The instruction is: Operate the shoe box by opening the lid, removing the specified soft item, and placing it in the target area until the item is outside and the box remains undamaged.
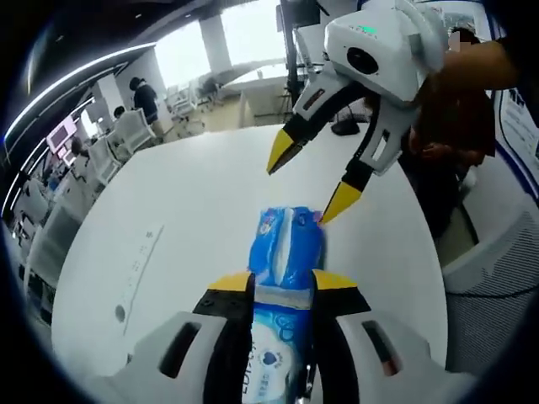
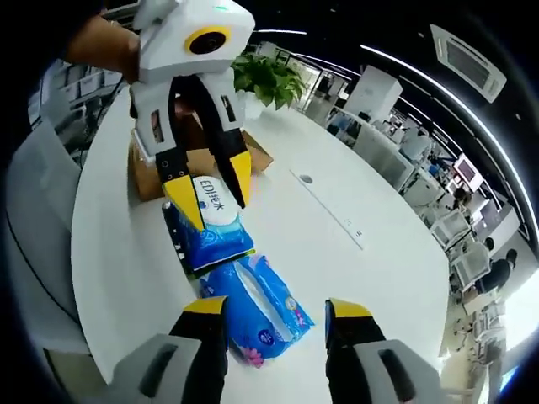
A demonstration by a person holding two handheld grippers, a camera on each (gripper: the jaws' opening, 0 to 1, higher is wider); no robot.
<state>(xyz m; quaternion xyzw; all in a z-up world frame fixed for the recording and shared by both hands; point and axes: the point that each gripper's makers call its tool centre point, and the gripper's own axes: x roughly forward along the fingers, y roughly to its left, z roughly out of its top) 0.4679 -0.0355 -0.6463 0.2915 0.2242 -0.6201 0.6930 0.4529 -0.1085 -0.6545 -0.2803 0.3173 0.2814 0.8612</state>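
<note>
Now the left gripper (image 1: 282,282) is clamped on the near end of the blue tissue pack (image 1: 286,244), over the white table (image 1: 194,202). Its long axis runs toward the right gripper (image 2: 276,313), jaws apart, nearly straddling the far end. Cardboard box (image 2: 202,164) probably sits behind.

Round white counter (image 2: 354,252) with inset power strip (image 2: 328,208); leafy potted plant (image 2: 268,80) at far edge; office chairs (image 1: 126,135) and desks beyond; ceiling air vent (image 2: 466,52) overhead.
</note>
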